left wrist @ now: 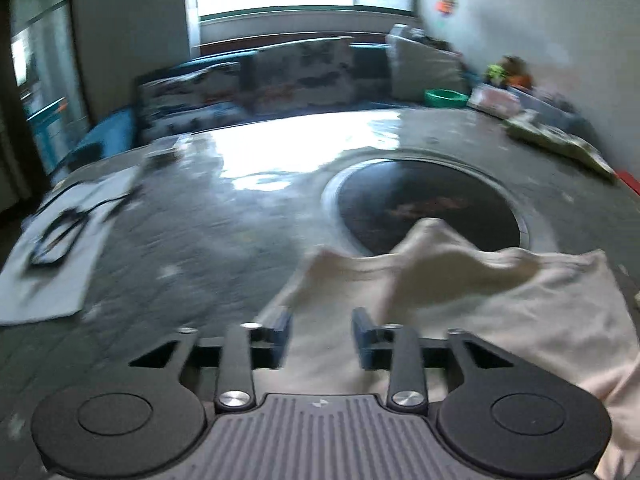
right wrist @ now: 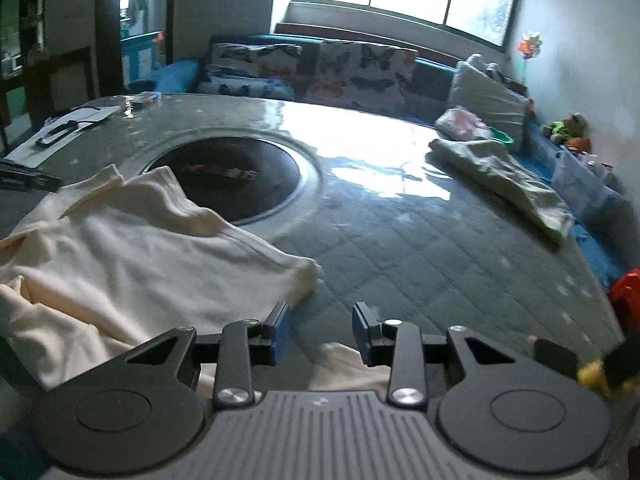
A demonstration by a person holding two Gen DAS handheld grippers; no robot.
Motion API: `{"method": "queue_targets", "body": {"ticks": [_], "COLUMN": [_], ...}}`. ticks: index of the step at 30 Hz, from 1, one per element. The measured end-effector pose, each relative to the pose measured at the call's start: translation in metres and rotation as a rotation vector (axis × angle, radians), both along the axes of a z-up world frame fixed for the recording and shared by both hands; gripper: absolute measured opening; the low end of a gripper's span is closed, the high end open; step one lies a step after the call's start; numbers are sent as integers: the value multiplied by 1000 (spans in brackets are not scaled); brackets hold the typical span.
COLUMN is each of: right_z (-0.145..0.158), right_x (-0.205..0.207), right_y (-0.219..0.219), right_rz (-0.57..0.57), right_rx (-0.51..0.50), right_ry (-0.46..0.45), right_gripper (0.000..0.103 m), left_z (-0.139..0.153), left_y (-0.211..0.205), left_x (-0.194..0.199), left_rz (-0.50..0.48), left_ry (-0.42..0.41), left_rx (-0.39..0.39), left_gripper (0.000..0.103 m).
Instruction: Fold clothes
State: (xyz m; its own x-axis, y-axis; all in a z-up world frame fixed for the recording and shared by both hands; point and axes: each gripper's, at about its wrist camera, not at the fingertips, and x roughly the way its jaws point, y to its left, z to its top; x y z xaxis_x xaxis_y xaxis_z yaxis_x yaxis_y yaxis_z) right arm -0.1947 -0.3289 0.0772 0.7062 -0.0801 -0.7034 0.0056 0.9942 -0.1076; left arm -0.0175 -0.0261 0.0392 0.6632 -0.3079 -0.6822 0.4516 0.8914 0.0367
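A cream garment (left wrist: 500, 304) lies rumpled on the grey quilted table, partly over the dark round inset (left wrist: 432, 208). My left gripper (left wrist: 321, 334) is open and empty, hovering just above the garment's near left edge. In the right wrist view the same garment (right wrist: 132, 256) lies at the left, and a bit of cream cloth (right wrist: 344, 364) shows below the fingers. My right gripper (right wrist: 321, 330) is open and empty, just right of the garment's right corner, above the table.
A second pale greenish garment (right wrist: 508, 176) lies at the table's far right, also in the left wrist view (left wrist: 560, 144). Papers and a dark phone-like object (left wrist: 56, 236) lie at the left. A sofa with butterfly cushions (right wrist: 352, 68) stands behind the table. A red object (right wrist: 628, 292) sits at the right edge.
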Motion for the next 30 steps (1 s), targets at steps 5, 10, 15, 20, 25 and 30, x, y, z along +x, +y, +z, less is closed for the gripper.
{"method": "queue_targets", "body": {"ticks": [5,10,15,20,25,30], "right_z": [-11,-13,-14,-16,-19,-20], "right_x": [16,21,27,34,48,69], "right_y": [9,12,6,2,11,26], "right_rz": [25,32,17,4,20,68], "right_rx": [20,27,28,46,91,116], "right_ry": [12,7,5,7,7,8], "right_gripper": [38,39,39,39,39,39], "left_z": [-14,-15,3,8,-1,-4], "left_y": [-30,-15,34,70,72,75], "left_x": [15,25,18,9,14,12], "left_rz": [-32,-4,103,133,151,155], "left_ry": [30,53,21,26,73,79], "left_rx": [46,-39,-138,-177,-145,-141], "left_gripper": [40,7,6,6,8,10]}}
